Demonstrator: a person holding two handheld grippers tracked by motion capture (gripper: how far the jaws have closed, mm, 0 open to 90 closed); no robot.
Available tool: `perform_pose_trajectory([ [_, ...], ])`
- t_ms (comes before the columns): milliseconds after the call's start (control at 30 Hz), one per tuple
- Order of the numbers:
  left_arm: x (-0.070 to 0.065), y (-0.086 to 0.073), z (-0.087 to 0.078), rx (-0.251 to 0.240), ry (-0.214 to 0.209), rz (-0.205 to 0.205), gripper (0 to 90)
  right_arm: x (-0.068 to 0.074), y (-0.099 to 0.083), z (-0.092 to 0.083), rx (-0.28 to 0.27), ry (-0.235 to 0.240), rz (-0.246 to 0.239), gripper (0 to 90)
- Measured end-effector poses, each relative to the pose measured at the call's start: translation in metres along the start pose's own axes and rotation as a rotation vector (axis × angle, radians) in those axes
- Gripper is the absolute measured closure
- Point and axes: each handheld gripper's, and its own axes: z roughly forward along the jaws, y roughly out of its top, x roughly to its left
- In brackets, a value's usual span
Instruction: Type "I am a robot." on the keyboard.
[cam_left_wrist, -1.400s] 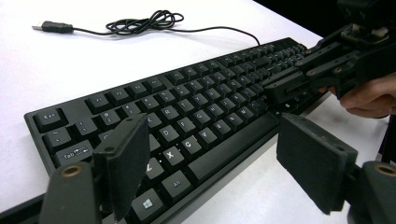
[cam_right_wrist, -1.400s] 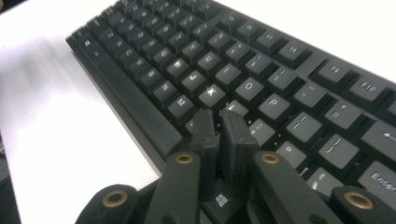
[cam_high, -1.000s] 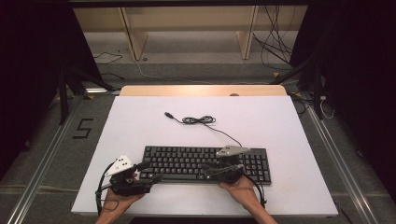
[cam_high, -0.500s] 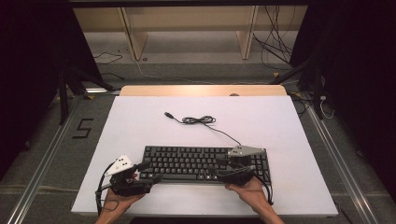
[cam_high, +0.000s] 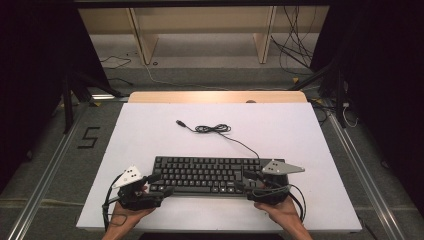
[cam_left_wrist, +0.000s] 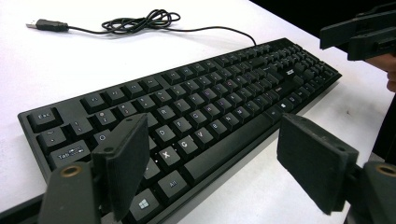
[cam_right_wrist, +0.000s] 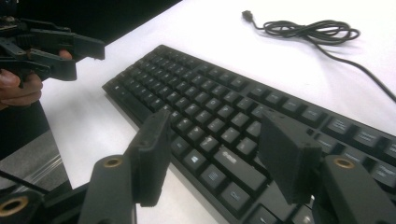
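The keyboard (cam_high: 207, 175) lies flat near the table's (cam_high: 150, 130) front edge, and both the left gripper (cam_high: 159, 184) and the right gripper (cam_high: 245, 181) stand released at its ends, the right one's jaws having just opened, so little seems left.

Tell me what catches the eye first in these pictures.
A black keyboard lies near the front edge of the white table, with its cable coiled loosely behind it. A hand-held gripper sits at each end: the left gripper at the keyboard's left end, the right gripper at its right end. Both stand open; the right one's jaws have just been opening, with only the keyboard's edge below them.
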Motion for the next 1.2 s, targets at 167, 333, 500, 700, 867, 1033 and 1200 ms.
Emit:
perform_pose_trajectory([
  [167,0.000,0.000,0.000,-0.001,-0.002,0.000,24.8,-0.003,-0.006,-0.009,-0.006,-0.011,-0.004,43.7],
  [333,-0.001,0.000,-0.001,-0.002,-0.004,-0.001,24.8,-0.006,-0.012,-0.017,-0.015,-0.024,-0.005,41.9],
  [500,-0.001,0.000,-0.001,-0.002,-0.007,0.001,24.7,-0.010,-0.016,-0.026,-0.043,-0.038,0.005,40.3],
  [700,-0.002,0.000,-0.001,-0.007,-0.013,0.002,24.4,-0.012,-0.020,-0.032,-0.058,-0.050,0.014,37.5],
  [867,-0.002,0.000,-0.001,-0.003,-0.016,0.002,24.1,-0.012,-0.020,-0.035,-0.074,-0.053,0.015,36.4],
  [1033,-0.001,0.000,-0.001,-0.001,-0.015,-0.001,23.9,-0.012,-0.020,-0.034,-0.072,-0.054,0.017,35.8],
  [1200,-0.001,0.000,0.000,-0.002,-0.014,-0.003,23.8,-0.012,-0.020,-0.034,-0.073,-0.056,0.014,35.8],
])
